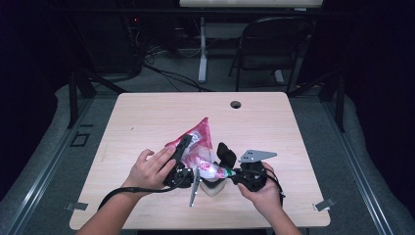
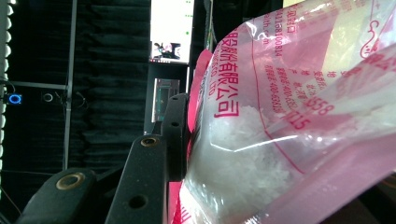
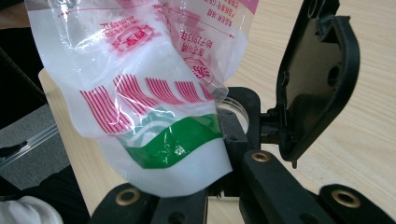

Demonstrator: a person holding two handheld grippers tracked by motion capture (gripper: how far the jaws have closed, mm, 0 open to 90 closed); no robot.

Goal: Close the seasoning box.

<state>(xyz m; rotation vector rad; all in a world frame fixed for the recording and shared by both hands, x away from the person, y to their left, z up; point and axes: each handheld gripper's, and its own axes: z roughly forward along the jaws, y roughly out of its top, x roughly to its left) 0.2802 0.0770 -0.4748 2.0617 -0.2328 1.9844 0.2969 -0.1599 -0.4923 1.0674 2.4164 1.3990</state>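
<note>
Hands at the near edge of the table (image 1: 147, 112) held two tongs. The right tongs (image 1: 234, 172) were clamped on the green-printed end of a plastic bag (image 1: 198, 147). The left tongs (image 1: 178, 161) gripped its pink upper part, which rose between them, holding white crystals (image 2: 243, 154).

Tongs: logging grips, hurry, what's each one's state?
Left tongs: shut on the bag.
Right tongs: shut, apparently on the jar under the bag.
</note>
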